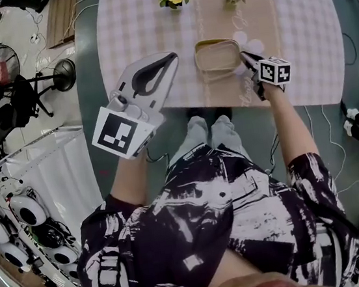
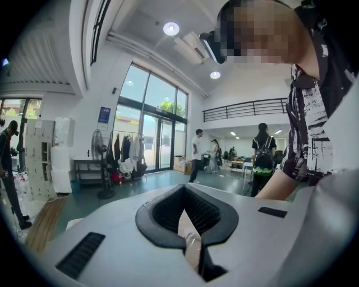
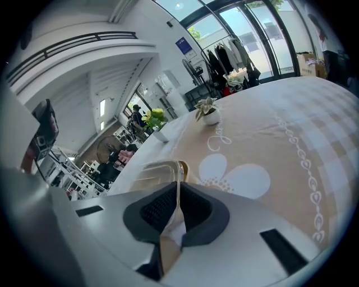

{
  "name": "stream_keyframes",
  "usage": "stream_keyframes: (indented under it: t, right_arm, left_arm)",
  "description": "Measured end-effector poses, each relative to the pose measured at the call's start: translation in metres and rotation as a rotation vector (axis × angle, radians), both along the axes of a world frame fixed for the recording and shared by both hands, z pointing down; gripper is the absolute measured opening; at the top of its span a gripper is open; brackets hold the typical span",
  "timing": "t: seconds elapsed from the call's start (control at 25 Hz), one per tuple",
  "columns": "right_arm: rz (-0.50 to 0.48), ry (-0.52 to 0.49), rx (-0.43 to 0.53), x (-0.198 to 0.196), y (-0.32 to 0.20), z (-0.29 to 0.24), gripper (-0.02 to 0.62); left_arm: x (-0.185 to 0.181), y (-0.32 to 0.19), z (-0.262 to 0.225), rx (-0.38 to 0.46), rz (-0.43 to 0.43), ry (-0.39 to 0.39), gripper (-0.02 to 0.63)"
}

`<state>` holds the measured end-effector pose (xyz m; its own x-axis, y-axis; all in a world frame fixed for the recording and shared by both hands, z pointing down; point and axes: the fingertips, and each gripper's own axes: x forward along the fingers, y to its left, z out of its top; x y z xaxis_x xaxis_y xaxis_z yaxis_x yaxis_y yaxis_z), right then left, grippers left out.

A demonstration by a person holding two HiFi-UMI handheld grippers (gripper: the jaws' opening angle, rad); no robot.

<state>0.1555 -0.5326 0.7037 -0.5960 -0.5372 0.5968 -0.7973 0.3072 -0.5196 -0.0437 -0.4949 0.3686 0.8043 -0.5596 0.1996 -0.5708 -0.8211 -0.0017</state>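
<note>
The right tongs (image 1: 245, 57) are pinching the thin rim of a clear plastic tub (image 1: 217, 54), which is sitting near the bench's (image 1: 303, 38) front edge. It is probably light, bendy and slippery, so the rim is the place to grip. The left tongs (image 1: 169, 58) are hovering nearby, pressed together and empty. Only the right gripper view is showing the pinched rim; the head view is giving the tub's outline.

Left tongs (image 1: 171, 56) and right tongs (image 1: 244, 56) pale grey, black-padded, with marker cubes (image 1: 120, 131); black-and-white patterned short-sleeved shirt (image 1: 197, 226)

Container (image 3: 156, 168) half-hidden by right tongs (image 3: 178, 193); left tongs' (image 2: 188, 224) contents blurred, perhaps plastic.
</note>
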Motion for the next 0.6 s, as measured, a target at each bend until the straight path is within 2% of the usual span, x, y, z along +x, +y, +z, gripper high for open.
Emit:
stream_keyframes:
  t: [0.2,0.36,0.44,0.6]
  right_arm:
    - [0.031,-0.024,0.017,0.002,-0.001,-0.011,0.017]
    - [0.074,-0.023,0.086,0.010,-0.005,-0.040,0.016]
    - [0.094,-0.033,0.154,0.012,-0.009,-0.071,0.016]
    - [0.112,-0.043,0.363,0.016,-0.016,-0.166,0.017]
  left_arm:
    - [0.000,0.000,-0.001,0.000,-0.005,-0.008,0.000]
    - [-0.001,-0.001,-0.005,0.012,-0.006,0.004,0.000]
    - [-0.001,-0.002,-0.010,0.025,-0.007,0.014,0.000]
    - [0.003,-0.007,-0.028,0.072,-0.008,0.035,0.000]
